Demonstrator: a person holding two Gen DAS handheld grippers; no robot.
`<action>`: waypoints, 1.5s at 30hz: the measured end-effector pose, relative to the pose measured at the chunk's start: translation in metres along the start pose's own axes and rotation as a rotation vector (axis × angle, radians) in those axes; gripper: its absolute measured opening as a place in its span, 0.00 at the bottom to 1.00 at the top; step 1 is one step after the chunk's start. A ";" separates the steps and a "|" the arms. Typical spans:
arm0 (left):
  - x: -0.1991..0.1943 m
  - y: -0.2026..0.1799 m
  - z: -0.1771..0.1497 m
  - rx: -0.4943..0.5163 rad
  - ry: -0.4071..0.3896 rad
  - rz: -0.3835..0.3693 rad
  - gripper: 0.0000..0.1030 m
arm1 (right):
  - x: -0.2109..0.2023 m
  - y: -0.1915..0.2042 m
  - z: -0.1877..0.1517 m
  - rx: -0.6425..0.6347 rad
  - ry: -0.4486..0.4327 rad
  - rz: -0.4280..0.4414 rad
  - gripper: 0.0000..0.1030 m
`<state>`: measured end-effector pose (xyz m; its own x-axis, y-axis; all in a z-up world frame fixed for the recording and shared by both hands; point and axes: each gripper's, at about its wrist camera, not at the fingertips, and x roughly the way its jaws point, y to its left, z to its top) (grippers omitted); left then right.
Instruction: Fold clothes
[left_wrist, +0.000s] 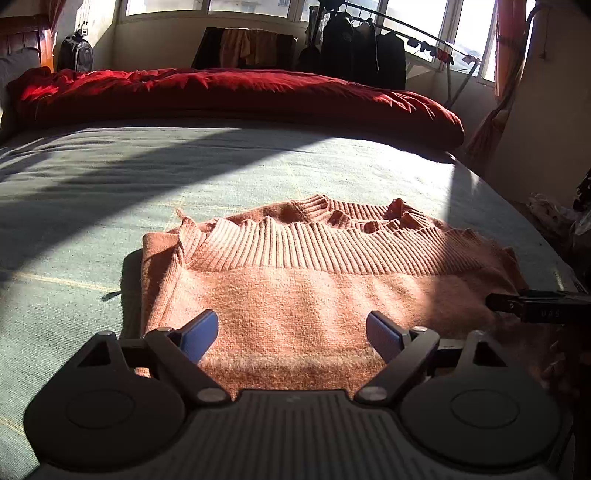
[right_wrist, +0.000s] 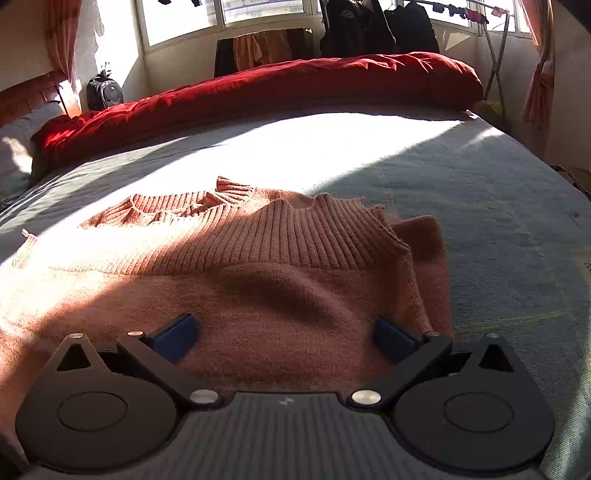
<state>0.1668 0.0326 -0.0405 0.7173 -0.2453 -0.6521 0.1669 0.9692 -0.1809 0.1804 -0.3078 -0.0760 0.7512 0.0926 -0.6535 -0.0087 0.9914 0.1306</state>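
Observation:
A salmon-pink knit sweater (left_wrist: 295, 295) lies folded on the grey-green bedsheet (left_wrist: 92, 192), its ribbed hem band turned toward the far side. My left gripper (left_wrist: 291, 332) hovers open over the sweater's near left part, blue pads wide apart with nothing between them. In the right wrist view the same sweater (right_wrist: 258, 295) fills the foreground, and my right gripper (right_wrist: 284, 336) stands open over its near right part, close to the folded right edge. A black part of the right gripper (left_wrist: 535, 304) shows at the right edge of the left wrist view.
A red duvet (left_wrist: 221, 96) lies bunched across the far side of the bed. Behind it stand a rack with dark clothes (left_wrist: 362, 48), a dark backpack (left_wrist: 75, 51) and bright windows. The wall and a curtain (left_wrist: 495, 110) close off the right side.

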 end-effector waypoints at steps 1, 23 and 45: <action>0.004 0.003 -0.002 -0.014 0.015 0.003 0.85 | 0.000 0.000 0.000 0.001 0.000 0.001 1.00; 0.042 -0.007 0.031 -0.098 0.018 -0.076 0.85 | -0.007 0.002 -0.005 -0.050 -0.039 -0.002 1.00; -0.061 0.037 -0.004 -0.238 0.138 -0.120 0.89 | -0.073 0.003 -0.014 0.170 -0.030 0.169 1.00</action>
<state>0.1267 0.0829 -0.0102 0.6007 -0.3742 -0.7065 0.0698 0.9048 -0.4200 0.1167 -0.3103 -0.0382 0.7679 0.2510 -0.5894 -0.0272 0.9320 0.3614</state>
